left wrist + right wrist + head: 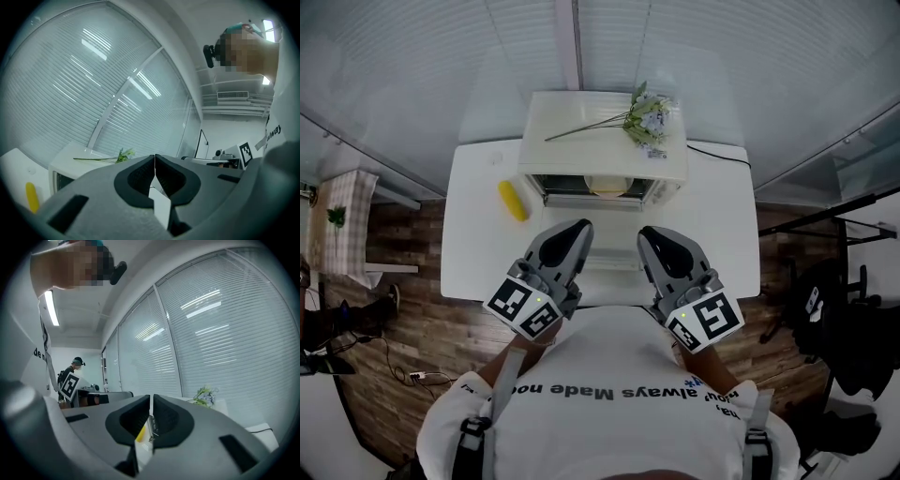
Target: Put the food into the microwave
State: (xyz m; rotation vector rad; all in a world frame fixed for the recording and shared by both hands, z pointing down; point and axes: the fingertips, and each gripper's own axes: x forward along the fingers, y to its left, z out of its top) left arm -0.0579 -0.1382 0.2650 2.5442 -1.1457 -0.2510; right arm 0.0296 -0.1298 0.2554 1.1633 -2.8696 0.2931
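With the corn [513, 200] lying outside, left of the microwave [602, 136], the left gripper [579, 228] and right gripper [648, 233] hang back, jaws pressed together and empty, so a grasp likely comes next, jaws opening first.

We see a white rectangular table [722, 225] mid-frame; on it a white box microwave [600, 155] and, to its left, a yellow corn cob [513, 200].

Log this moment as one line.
left gripper: shut, empty | right gripper: shut, empty | yellow corn cob: on white table, left of white microwave oven, untouched | stage: food not yet picked
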